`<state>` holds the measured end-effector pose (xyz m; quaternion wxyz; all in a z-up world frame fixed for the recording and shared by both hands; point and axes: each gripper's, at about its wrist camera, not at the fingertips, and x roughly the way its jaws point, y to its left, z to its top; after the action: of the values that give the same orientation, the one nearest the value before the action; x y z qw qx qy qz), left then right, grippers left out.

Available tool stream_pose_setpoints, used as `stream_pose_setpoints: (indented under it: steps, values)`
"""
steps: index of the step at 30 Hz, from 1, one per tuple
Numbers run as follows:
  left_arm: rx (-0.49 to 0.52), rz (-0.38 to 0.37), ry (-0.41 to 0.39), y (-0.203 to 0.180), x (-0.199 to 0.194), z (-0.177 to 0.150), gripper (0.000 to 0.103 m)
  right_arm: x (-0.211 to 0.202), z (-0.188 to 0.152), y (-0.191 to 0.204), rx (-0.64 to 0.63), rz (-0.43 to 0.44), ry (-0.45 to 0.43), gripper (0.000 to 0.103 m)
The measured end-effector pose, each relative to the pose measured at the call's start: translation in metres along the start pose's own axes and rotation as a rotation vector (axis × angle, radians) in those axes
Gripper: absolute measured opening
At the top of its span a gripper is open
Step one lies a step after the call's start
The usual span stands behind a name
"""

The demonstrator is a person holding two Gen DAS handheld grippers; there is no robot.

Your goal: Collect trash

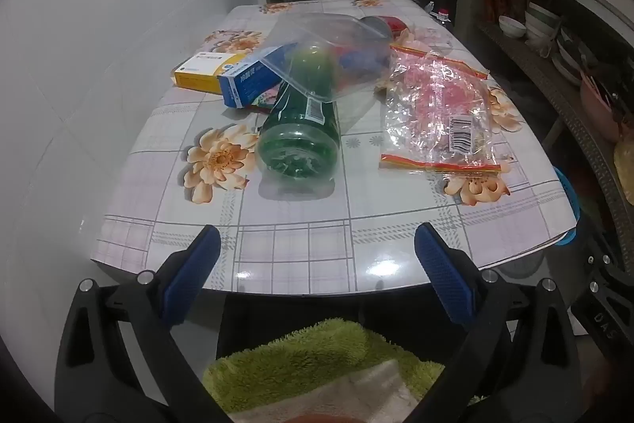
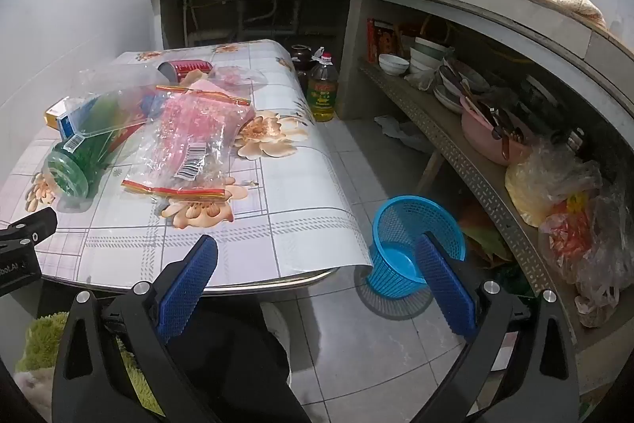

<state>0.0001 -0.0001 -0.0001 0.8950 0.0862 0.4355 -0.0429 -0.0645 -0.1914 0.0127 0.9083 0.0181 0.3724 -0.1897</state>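
Two grippers hovered at the near edge of the worktop (image 1: 301,252), both tilted downward and both with their blue-padded fingers spread wide, grasping nothing. The left gripper (image 1: 317,256) faced the litter head-on; the right gripper (image 2: 317,264) hung over the worktop's right corner, its right finger (image 2: 443,288) overlapping the view of a blue mesh basket (image 2: 400,224) that stood on the tiled floor just beside that corner.

Several pieces of trash lay in a loose cluster on the flowered covering, well apart from both grippers. A green plastic bottle (image 1: 299,141) lay on its side with its base toward the left gripper. A clear plastic container (image 1: 329,54) rested tilted over the bottle's upper part. To the left of these sat a blue carton (image 1: 247,82) and, touching it, a yellow and white box (image 1: 204,70). To the right lay a crumpled clear bag with pink print and red-yellow edging (image 1: 436,113), a barcode sticker on it. Behind the cluster, near the far edge, a red can (image 2: 186,68) lay on its side.

A green fleecy cloth (image 1: 317,355) showed below the left gripper. A bottle of cooking oil (image 2: 323,86) stood on the floor past the worktop's far right side.
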Motion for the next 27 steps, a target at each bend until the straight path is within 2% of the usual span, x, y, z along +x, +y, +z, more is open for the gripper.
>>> stream_pose_setpoints:
  steps: [27]
  values:
    - [-0.013,0.000,-0.019,0.0055,-0.0009,0.0022,0.094,-0.0015,0.0006,-0.0041,0.013,0.008,-0.004,0.097]
